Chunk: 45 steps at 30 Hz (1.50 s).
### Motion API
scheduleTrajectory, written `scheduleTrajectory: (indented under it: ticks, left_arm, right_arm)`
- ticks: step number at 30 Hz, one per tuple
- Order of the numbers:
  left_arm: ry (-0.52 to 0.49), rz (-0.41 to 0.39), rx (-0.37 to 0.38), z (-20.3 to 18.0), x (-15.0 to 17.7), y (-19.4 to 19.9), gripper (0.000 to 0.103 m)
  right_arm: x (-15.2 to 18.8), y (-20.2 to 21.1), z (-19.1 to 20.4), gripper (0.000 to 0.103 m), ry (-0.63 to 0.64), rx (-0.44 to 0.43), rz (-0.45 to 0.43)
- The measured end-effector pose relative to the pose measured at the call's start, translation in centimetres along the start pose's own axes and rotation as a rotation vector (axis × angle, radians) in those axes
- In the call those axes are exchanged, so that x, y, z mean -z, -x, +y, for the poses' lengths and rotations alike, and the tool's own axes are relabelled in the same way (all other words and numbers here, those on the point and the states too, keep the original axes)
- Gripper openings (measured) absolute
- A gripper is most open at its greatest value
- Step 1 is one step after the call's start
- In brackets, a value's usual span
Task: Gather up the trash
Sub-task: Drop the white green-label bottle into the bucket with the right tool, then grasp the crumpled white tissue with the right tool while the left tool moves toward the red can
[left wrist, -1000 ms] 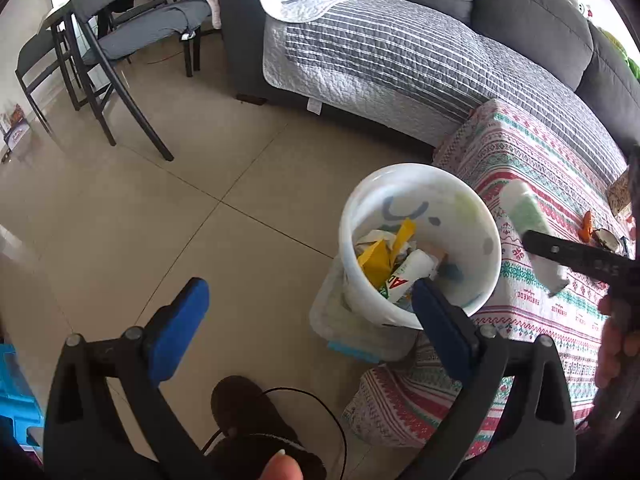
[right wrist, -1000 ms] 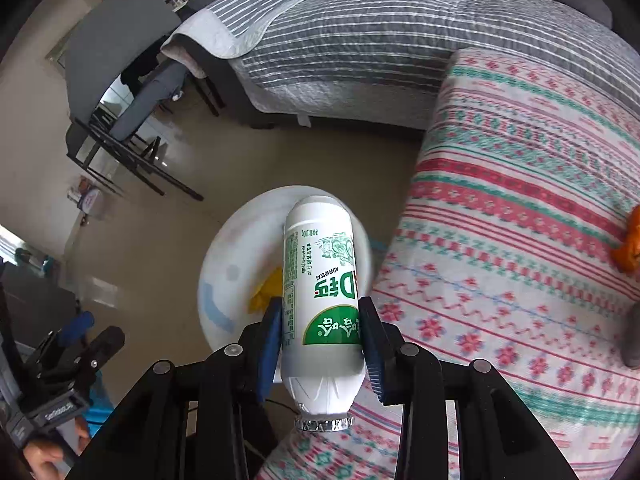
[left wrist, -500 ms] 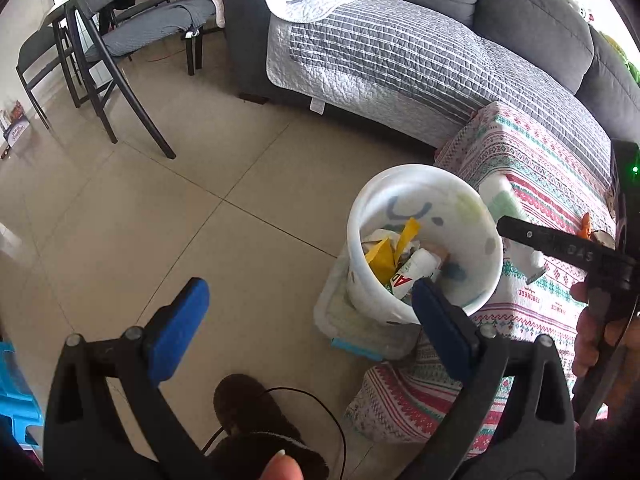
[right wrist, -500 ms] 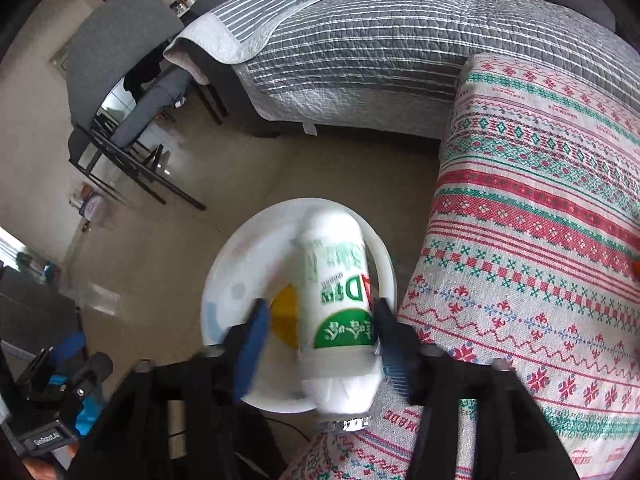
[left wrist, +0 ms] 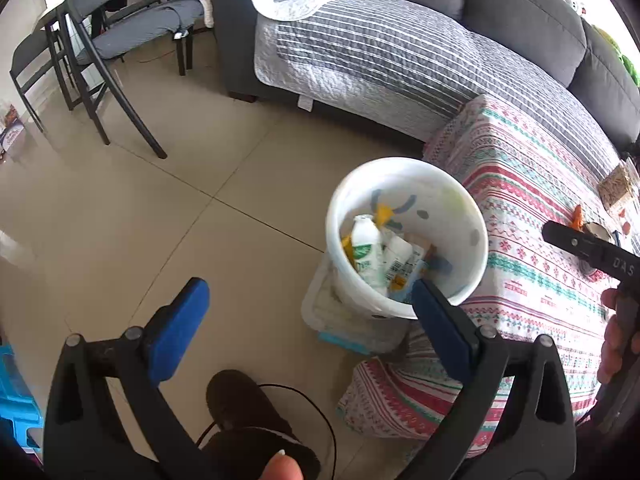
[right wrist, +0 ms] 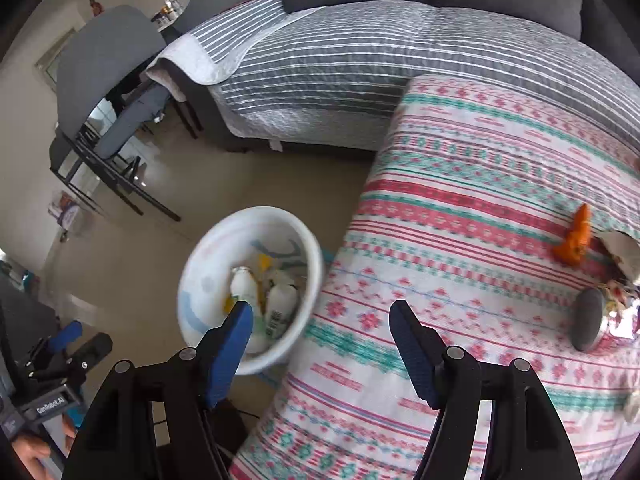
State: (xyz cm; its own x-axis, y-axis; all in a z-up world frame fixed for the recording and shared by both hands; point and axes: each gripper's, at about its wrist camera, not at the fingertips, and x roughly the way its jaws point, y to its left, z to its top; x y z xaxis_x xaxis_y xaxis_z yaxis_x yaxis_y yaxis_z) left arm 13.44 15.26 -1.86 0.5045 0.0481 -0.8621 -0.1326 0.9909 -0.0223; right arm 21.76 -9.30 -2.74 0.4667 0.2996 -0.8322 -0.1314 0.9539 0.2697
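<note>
A white bin (left wrist: pixel 406 240) (right wrist: pixel 250 288) stands on the floor against the table's corner. Inside it lies the white bottle with a green label (left wrist: pixel 366 250) (right wrist: pixel 244 286), among other bottles and yellow wrappers. My right gripper (right wrist: pixel 320 314) hangs above the table's edge beside the bin, its jaws still opening, nothing between them. My left gripper (left wrist: pixel 308 300) is open and empty, held over the floor near the bin. Orange peel (right wrist: pixel 574 238) and a grey stone-like object (right wrist: pixel 586 318) lie on the patterned tablecloth (right wrist: pixel 480 208).
A grey sofa with a striped cover (left wrist: pixel 400 52) runs behind the table. Dark chairs (left wrist: pixel 100 40) stand at the far left. A clear plastic box (left wrist: pixel 348 328) sits under the bin. A shoe (left wrist: pixel 248 412) and a black cable are below my left gripper.
The right gripper opened and let go of the white bottle, which dropped into the bin. The right gripper then drew back up towards the table. The left gripper stayed put.
</note>
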Motion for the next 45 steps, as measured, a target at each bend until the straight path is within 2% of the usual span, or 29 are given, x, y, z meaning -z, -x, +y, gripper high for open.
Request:
scheduleTrajectory:
  ticks: [12,22,37,45]
  left_arm:
    - [-0.062,0.022,0.06,-5.0,-0.5,-0.2,0.101]
    - [-0.176,0.033,0.107,-12.1,-0.5,-0.5,0.101]
    - [-0.262,0.058,0.128,-18.4,0.2,-1.9,0.102]
    - [-0.275,0.075,0.137,-20.6,0.3,-2.6,0.102]
  right_arm:
    - [1.9,5.2,-8.2,0.076,-0.072,0.136,-0.004]
    - [3.9,8.7,-15.1,0.08,-0.128,0.217,0.011]
    - [7.0,10.4,-25.2,0.08,-0.245,0.327,0.098]
    - [7.9,9.1,-27.8,0.079,-0.283,0.357,0.173]
